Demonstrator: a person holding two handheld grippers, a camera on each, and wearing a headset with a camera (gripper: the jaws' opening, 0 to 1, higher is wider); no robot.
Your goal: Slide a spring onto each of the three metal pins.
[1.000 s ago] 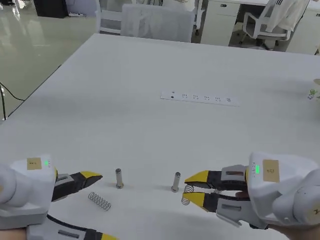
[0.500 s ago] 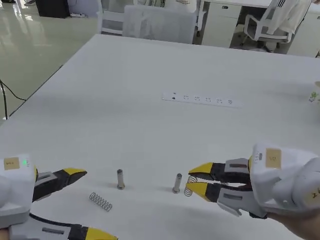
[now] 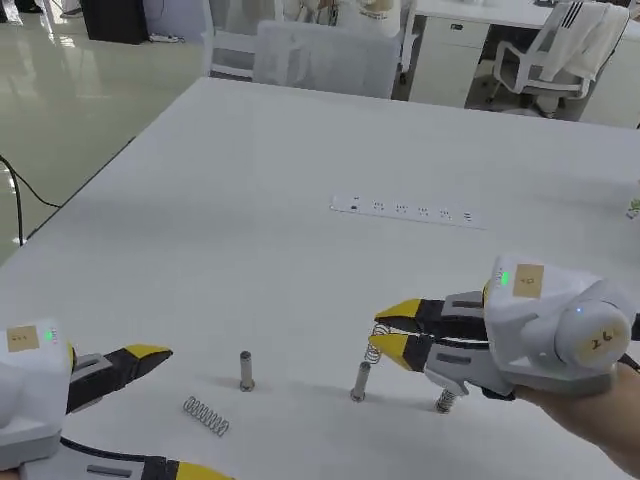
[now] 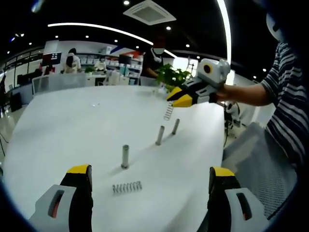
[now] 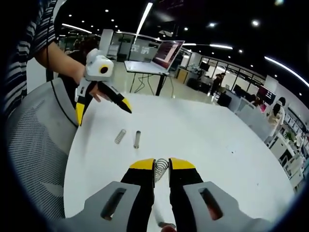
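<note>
Now up off the worktop (image 3: 300, 150) with the right gripper (image 3: 388, 335), where half a second ago sat low beside the middle pin (image 3: 359, 382). Jaws pinched on the top coils of a spring (image 3: 373, 350), hanging just above that pin's tip and a shade to its right, not yet threaded on. Tucked under that gripper, a third pin (image 3: 445, 401), hidden earlier. Over on the left, much as before: left pin (image 3: 246, 370) upright and bare, loose spring (image 3: 206, 416) lying flat on the worktop just in front of it. Left gripper (image 3: 172, 411) low at the near edge, jaws spread wide on nothing, short of the loose spring.
</note>
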